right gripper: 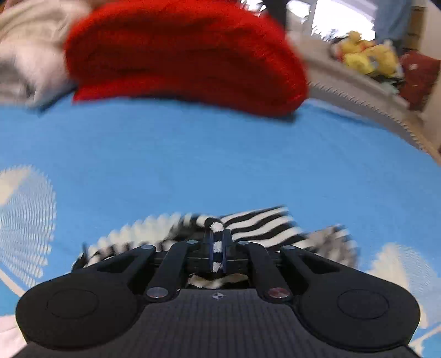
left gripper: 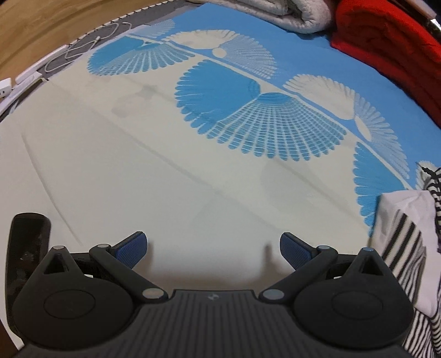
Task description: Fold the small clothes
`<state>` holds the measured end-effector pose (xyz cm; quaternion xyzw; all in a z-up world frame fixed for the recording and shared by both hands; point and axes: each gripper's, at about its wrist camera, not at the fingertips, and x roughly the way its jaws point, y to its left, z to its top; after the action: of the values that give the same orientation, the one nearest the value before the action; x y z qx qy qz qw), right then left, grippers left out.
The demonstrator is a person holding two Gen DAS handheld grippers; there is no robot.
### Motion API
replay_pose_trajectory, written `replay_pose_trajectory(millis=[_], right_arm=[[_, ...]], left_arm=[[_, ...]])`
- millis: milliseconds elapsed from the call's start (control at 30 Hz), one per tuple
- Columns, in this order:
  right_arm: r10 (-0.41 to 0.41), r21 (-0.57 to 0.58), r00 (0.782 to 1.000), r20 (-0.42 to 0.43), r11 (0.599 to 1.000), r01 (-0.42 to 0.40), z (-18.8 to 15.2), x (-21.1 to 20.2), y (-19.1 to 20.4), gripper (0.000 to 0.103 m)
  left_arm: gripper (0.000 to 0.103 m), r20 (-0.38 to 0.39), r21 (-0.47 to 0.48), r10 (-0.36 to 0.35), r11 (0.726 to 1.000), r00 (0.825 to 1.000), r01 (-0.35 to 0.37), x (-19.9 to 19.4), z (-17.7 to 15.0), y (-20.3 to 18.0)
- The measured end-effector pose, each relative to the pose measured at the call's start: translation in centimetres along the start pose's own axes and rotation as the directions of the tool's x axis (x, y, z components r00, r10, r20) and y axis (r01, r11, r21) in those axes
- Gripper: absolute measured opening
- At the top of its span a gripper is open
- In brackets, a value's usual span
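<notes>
Right hand-held gripper [right gripper: 217, 245] pinches soft, black-and-white striped knit garment [right gripper: 256, 224].

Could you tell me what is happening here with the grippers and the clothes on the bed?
A person is folding small clothes on a blue and cream bedspread with a fan pattern, using a hand-held gripper in each hand. The right gripper is shut on a fold of a black-and-white striped garment. The left gripper is open and empty above the cream part. A red knitted item and a grey blanket lie farther back.
</notes>
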<state>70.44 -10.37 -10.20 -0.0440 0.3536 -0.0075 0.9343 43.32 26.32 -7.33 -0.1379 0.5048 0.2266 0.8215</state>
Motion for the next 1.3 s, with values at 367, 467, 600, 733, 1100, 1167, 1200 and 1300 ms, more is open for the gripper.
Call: replay_pose_trajectory(millis=[367, 467, 600, 733, 1100, 1167, 1200, 1300], right_arm=[[0.379, -0.128, 0.913, 0.149, 0.923, -0.362, -7.6, -24.9, -11.9, 0.005], [0.150, -0.048, 0.984, -0.092, 0.987, -0.155, -14.7, -23.9, -16.0, 0.007], [-0.140, -0.003, 0.960, -0.244, 0.990, 0.143, -19.6, -21.5, -19.5, 0.015], [0.020, 0.039, 0.999, -0.049, 0.999, -0.018, -15.2, -22.6, -16.2, 0.049], [-0.057, -0.340, 0.991, -0.120, 0.940, 0.013, -5.6, -10.1, -2.3, 0.007], [-0.096, -0.319, 0.995, 0.026, 0.942, 0.099, -2.3, -11.7, -2.5, 0.007], [-0.100, -0.250, 0.987, 0.123, 0.960, 0.128, 0.1, -13.4, -3.0, 0.007], [-0.055, -0.087, 0.945, 0.323, 0.992, 0.088, 3.4, -19.4, -5.2, 0.007]], left_arm=[[0.103, -0.009, -0.068, -0.099, 0.993, 0.995, 0.098, -1.0, -0.3, 0.1], [0.103, -0.013, -0.088, -0.105, 0.991, 0.994, 0.103, -1.1, -0.4, 0.5], [0.103, -0.013, -0.110, -0.128, 0.986, 0.992, 0.126, -1.3, -0.6, 0.7], [0.103, -0.003, -0.107, -0.132, 0.986, 0.991, 0.131, -1.5, -0.5, 0.5], [0.103, -0.013, -0.084, -0.155, 0.985, 0.988, 0.154, -1.4, -0.2, -0.4], [0.103, -0.011, -0.076, -0.156, 0.985, 0.988, 0.154, -1.5, -0.3, -0.6], [0.103, -0.009, -0.078, -0.157, 0.985, 0.988, 0.156, -1.6, -0.3, -0.6], [0.103, -0.014, -0.092, -0.168, 0.982, 0.986, 0.166, -1.6, -0.3, -0.6]])
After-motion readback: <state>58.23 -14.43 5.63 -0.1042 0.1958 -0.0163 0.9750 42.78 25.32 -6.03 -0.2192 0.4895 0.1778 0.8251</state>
